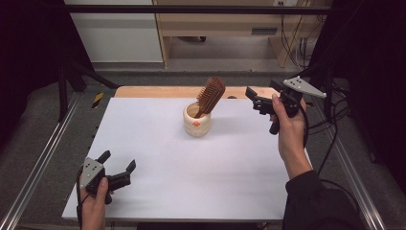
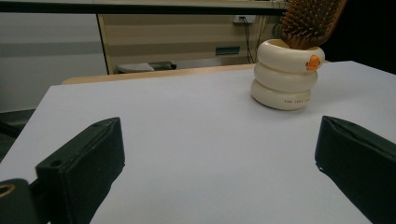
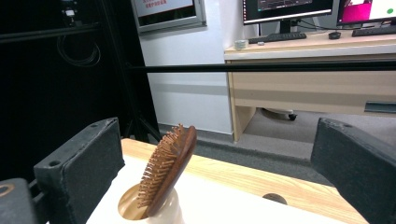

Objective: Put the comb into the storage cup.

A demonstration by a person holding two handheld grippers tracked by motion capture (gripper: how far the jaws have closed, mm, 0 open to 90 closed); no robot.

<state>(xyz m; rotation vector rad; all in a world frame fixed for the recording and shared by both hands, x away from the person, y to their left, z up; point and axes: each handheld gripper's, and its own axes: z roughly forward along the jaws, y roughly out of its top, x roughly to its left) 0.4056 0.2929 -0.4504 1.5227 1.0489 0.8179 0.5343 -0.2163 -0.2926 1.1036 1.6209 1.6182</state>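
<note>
- A wooden hairbrush [image 1: 211, 95] stands handle-down in a cream cup [image 1: 197, 123] at the back middle of the white surface [image 1: 158, 182], its head leaning up and right.
- The right tongs [image 1: 253, 99], open and empty, hover just right of the brush, far nearer.
- The left tongs [image 1: 117, 167] rest open at the front left corner.
</note>
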